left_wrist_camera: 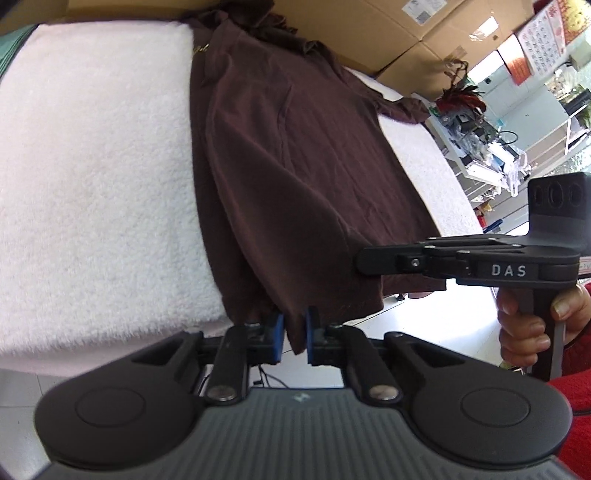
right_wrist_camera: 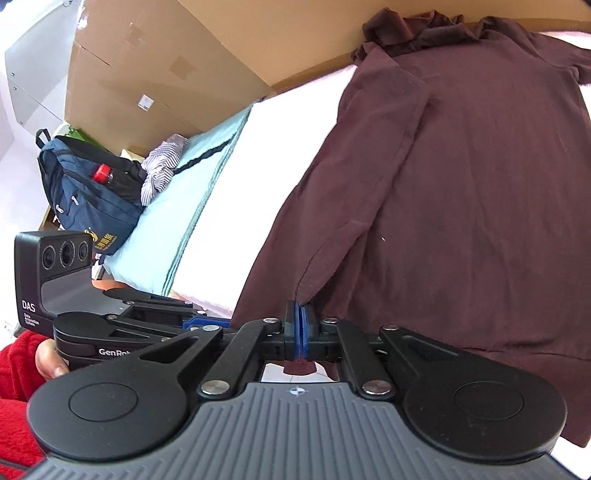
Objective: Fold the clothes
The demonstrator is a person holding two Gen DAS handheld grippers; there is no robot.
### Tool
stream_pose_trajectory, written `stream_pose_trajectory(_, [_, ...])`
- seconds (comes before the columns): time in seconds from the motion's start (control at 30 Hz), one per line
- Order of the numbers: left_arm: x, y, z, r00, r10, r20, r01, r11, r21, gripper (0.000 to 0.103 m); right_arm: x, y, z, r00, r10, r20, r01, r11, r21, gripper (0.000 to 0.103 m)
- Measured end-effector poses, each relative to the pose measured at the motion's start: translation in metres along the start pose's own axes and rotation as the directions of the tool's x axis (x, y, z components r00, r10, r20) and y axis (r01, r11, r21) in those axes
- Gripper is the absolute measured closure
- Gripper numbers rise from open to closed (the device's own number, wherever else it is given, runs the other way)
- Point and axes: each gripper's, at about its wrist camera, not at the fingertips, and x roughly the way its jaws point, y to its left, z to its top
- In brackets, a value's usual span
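1. Brown cloth fills the left wrist view: a brown shirt lies spread along a white fleecy cover on the table, collar at the far end near the cardboard boxes, hem hanging over the near edge. The left tongs stand released, blue pads a little apart with a corner of the hem hanging between them, not pinched. Beside them, at the hem's other corner, the right tongs come in side-on, held by a hand in a red sleeve.

2. From the right wrist view, the right tongs are clenched on the brown shirt, pads pressed together on a pleat of fabric at the hem. One long side of the shirt looks already turned in over the body. A blue backpack sits well away from the shirt.

3. My judgement: the hem is being taken up. To do it well, the left pads should close fully on their corner, catching all layers, before both corners lift level and together.
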Motion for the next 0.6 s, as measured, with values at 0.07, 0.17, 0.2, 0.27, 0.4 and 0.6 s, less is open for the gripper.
stream_pose_trajectory(0.07, [0.007,0.006,-0.005,1.000,0.022,-0.015,-0.023,0.999,-0.022,0.100,0.003,0.000,-0.007,0.998,-0.027,-0.059,0.027,1.000,-0.004,0.095])
stream_pose_trajectory(0.17, [0.011,0.012,-0.009,0.998,0.051,-0.039,-0.052,0.998,-0.024,0.100,0.008,-0.001,-0.016,0.989,-0.117,-0.092,0.110,0.991,-0.069,0.097])
stream_pose_trajectory(0.2, [0.010,0.011,-0.010,0.997,0.059,-0.041,-0.059,0.998,-0.014,0.100,0.006,-0.001,-0.017,0.990,-0.114,-0.087,0.109,0.992,-0.068,0.098])
stream_pose_trajectory(0.27, [0.007,0.010,-0.013,0.996,0.074,-0.044,-0.074,0.997,0.008,0.100,-0.003,-0.001,-0.018,0.993,-0.097,-0.070,0.094,0.994,-0.053,0.098])
stream_pose_trajectory(0.4, [0.002,0.009,-0.017,0.993,0.105,-0.051,-0.102,0.994,0.050,0.098,-0.017,-0.004,-0.008,0.995,-0.091,-0.032,0.091,0.996,-0.023,0.093])
stream_pose_trajectory(0.6, [-0.009,0.006,-0.014,0.994,0.107,-0.029,-0.103,0.988,0.116,0.098,-0.017,0.001,0.064,0.976,-0.174,0.129,0.188,0.977,-0.103,0.079])
